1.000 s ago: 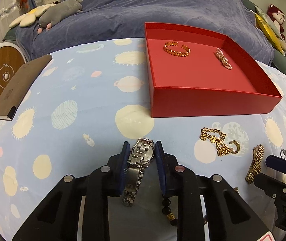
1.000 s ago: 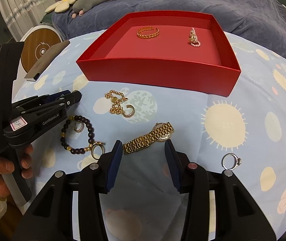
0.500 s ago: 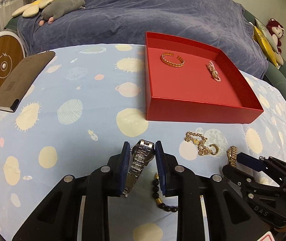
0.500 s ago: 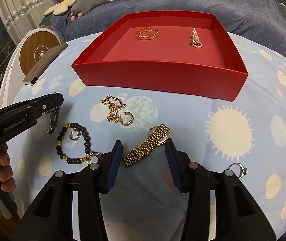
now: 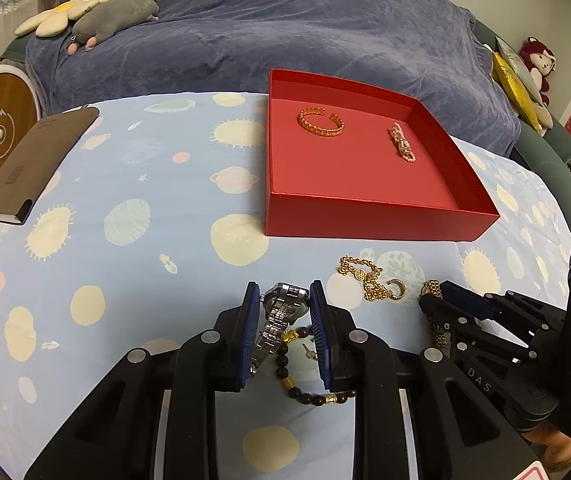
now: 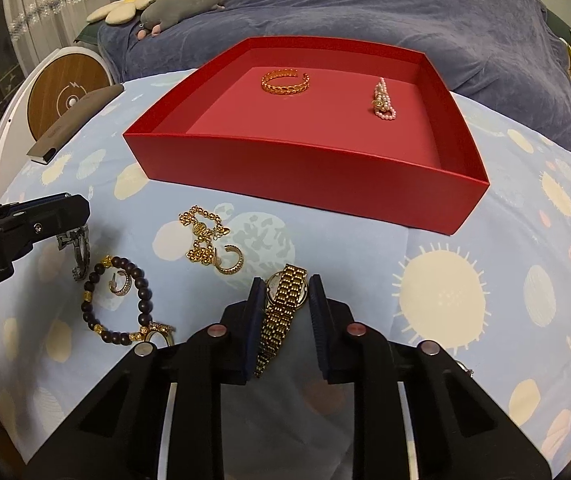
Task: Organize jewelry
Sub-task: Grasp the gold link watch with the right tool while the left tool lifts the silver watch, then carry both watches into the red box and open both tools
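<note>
Two watches pinched, one in each pair of tongs, in front of a red box on a planet-print cloth.

Left wrist view: the left tongs (image 5: 284, 322) are closed on a silver watch (image 5: 281, 314), whose band trails back between the blue pads over a dark bead bracelet (image 5: 309, 390). Only here do a plush doll (image 5: 538, 65) and yellow cushion (image 5: 514, 80) show at far right, and the right tongs (image 5: 441, 300) appear side-on.
Right wrist view: the right tongs (image 6: 285, 312) have their jaws closing, pads against a gold watch (image 6: 283, 312) lying on the cloth (image 6: 485, 264). This view alone shows the small hoop earring (image 6: 120, 284) inside the bead bracelet (image 6: 117, 300) and the curtain (image 6: 53, 4). The red box (image 6: 305, 168), just beyond, holds a gold cuff (image 6: 285, 82) and a pearl piece (image 6: 383, 102); a gold chain (image 6: 203, 236) lies loose before it.
</note>
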